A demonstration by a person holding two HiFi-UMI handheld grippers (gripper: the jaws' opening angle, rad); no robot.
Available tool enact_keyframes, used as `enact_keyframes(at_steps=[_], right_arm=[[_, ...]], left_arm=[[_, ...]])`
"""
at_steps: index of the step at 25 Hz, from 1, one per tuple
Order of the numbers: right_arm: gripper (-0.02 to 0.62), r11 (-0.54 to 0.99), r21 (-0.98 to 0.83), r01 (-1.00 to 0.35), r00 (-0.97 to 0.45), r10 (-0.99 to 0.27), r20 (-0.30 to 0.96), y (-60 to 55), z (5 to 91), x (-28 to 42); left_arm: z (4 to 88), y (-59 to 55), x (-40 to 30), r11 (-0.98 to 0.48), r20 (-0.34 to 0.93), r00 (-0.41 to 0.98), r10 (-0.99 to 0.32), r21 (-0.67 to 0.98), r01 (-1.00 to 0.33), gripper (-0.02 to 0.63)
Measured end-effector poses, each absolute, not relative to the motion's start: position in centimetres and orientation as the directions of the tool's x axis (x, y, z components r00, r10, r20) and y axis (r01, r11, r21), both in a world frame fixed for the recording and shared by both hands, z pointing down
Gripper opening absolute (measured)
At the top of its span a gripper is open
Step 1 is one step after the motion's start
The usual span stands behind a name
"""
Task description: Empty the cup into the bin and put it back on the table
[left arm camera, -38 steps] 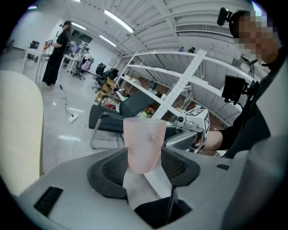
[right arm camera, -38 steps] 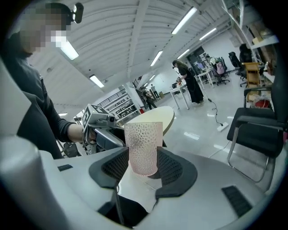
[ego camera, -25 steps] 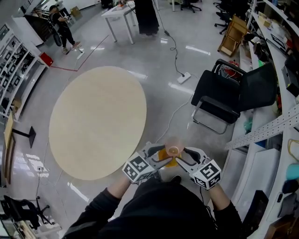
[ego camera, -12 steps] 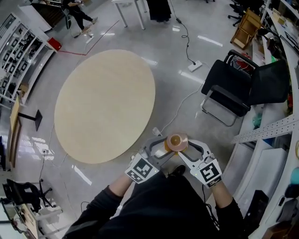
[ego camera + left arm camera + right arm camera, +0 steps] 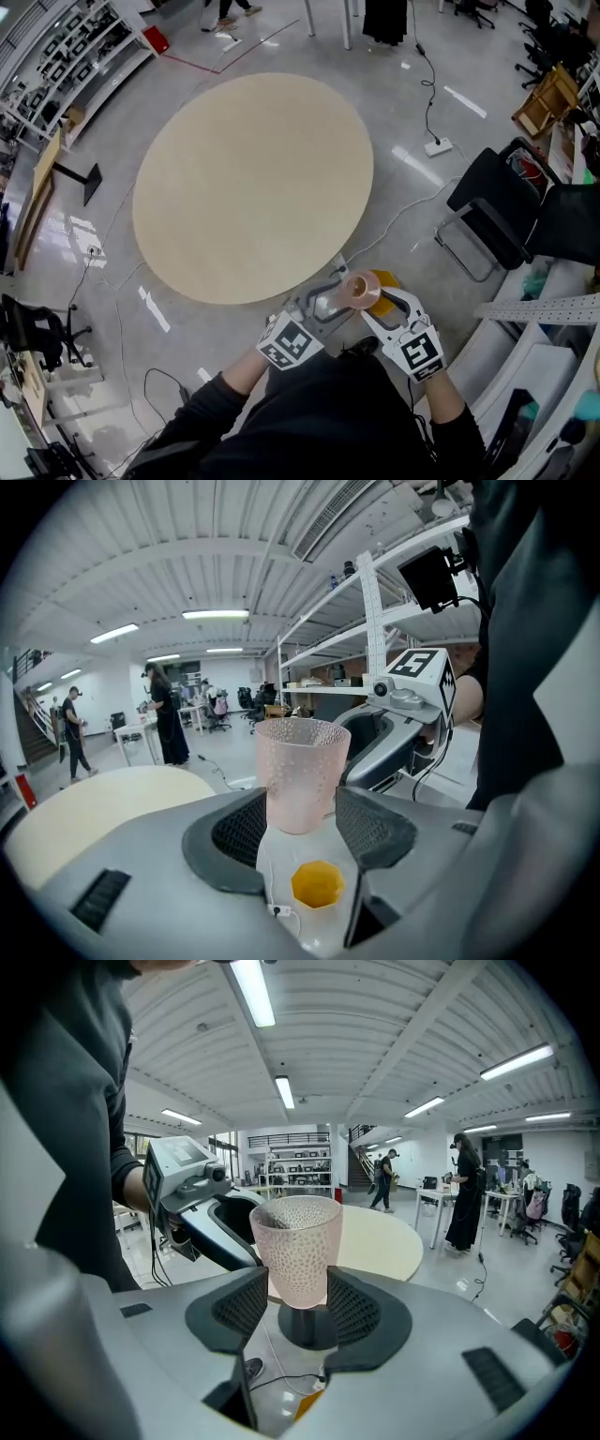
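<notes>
1. Head view: a person stands just off the near edge of a round beige table (image 5: 253, 178), holding a gripper in each hand.
2. The left gripper (image 5: 330, 300) and right gripper (image 5: 377, 302) meet just beyond the table's edge. A pink cup (image 5: 360, 291) sits between them, held above the floor and not over the table.
3. An orange bin (image 5: 385, 279) shows on the floor just behind the cup, close to the table's near edge. A black chair (image 5: 492, 220) stands to the right of the table, well apart from it.
4. Left gripper view: the cup (image 5: 302, 772) stands upright, its lower part pinched between the left gripper's (image 5: 302, 825) two dark ribbed pads.
5. The bin (image 5: 317, 884) shows below the cup through the gap between the jaws. The table (image 5: 94, 799) lies to the left, and the right gripper (image 5: 398, 728) reaches in from the right.
6. Right gripper view: the right gripper's (image 5: 296, 1305) pads press on either side of the cup's (image 5: 296, 1249) lower half. The cup is upright and looks empty.
7. The table (image 5: 380, 1241) lies behind the cup, and the left gripper (image 5: 211, 1213) comes in from the left.
</notes>
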State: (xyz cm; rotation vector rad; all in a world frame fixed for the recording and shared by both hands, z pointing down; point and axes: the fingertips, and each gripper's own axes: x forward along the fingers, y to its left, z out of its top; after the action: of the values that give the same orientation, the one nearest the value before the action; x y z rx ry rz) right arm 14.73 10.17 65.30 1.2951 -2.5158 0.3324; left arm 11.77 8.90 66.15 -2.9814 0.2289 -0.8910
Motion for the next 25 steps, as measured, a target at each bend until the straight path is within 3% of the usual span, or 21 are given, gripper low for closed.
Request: enact_keyframes(at_steps=[13, 25], right_arm=[[0.202, 0.639, -0.051, -0.768, -0.600, -0.688, 0.409, -2.2, 64.7, -1.7], [0.202, 0.705, -0.070, -0.706, -0.646, -0.600, 0.472, -11.5, 67.0, -11.6]], left_arm=[[65.3, -3.1, -4.6, -0.971, 0.532, 0.813, -0.236, -0.095, -0.220, 0.242], [67.8, -12.0, -14.6, -0.953, 0.570, 0.772, -0.281, -0.068, -0.297, 0.242]])
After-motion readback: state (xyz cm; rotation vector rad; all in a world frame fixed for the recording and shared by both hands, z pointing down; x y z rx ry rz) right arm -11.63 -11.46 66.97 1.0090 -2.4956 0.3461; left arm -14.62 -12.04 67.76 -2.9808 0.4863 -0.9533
